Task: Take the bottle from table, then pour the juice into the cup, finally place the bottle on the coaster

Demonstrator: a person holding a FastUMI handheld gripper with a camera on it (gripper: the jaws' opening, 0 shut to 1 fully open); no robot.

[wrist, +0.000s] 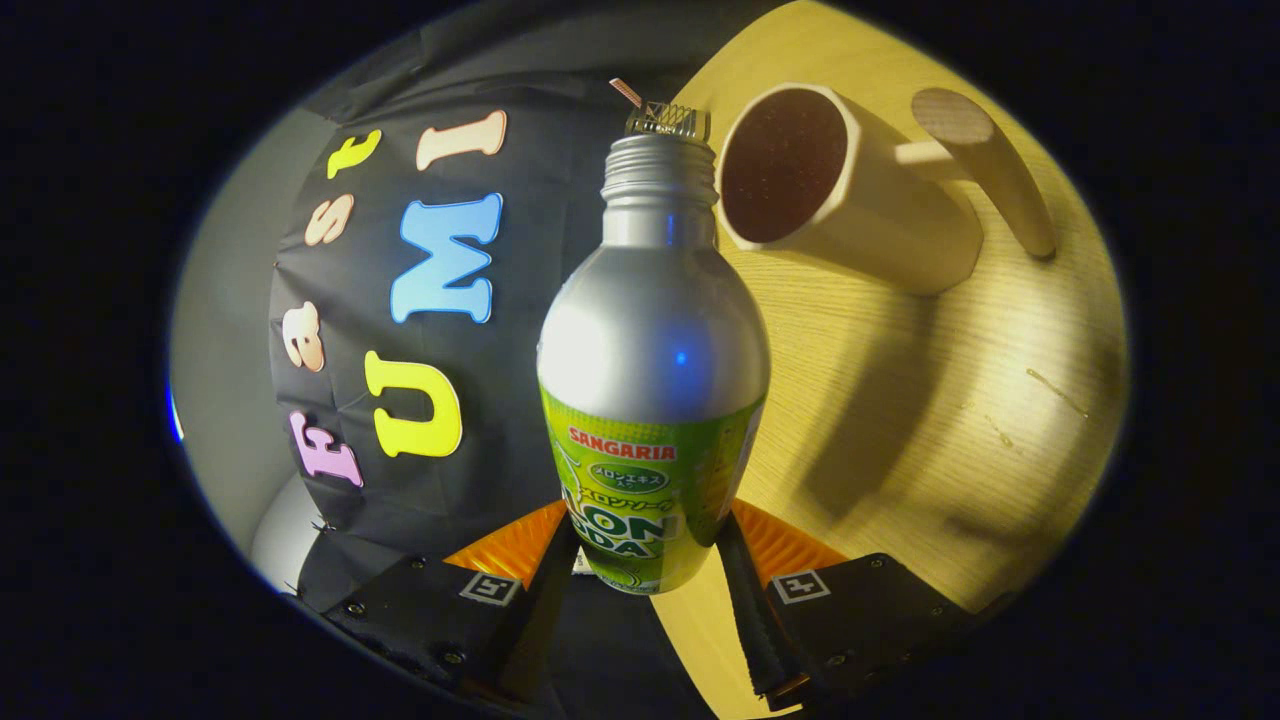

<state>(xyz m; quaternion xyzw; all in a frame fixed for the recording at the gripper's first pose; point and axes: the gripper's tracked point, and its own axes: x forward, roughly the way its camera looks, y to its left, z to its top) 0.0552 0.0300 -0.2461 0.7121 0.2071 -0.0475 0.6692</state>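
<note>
We see the gripper (648, 560) at the bottom of the frame with its two fingers (545, 590) pinching the bottle (655, 370) from both sides, low on its green label. The left finger presses the bottle's left flank and the right finger presses its right flank, so the bottle sits squarely between them. The bottle fills the centre of the frame, its silver shoulder and threaded neck reaching toward the top centre. Its cap is off and the open mouth points up in the frame. The whole scene looks rolled: the table (930, 420) occupies the right half of the frame like a slanted wall, and the black cloth backdrop takes the left half. We cannot tell from this whether the bottle's base touches the table or hangs above it.

The cup (840, 190) sits at the upper right of the frame, just beside the bottle's neck, with its dark opening facing toward the neck. It is pale, with a handle (985, 165) sticking out on the side away from the bottle. We cannot say whether there is liquid in it; the inside reads only as dark. The cup casts a long shadow across the wood grain toward the lower right.

Behind the bottle's base, near the fingers, we see an orange ribbed coaster (515, 545) showing on both sides of the bottle.
</note>
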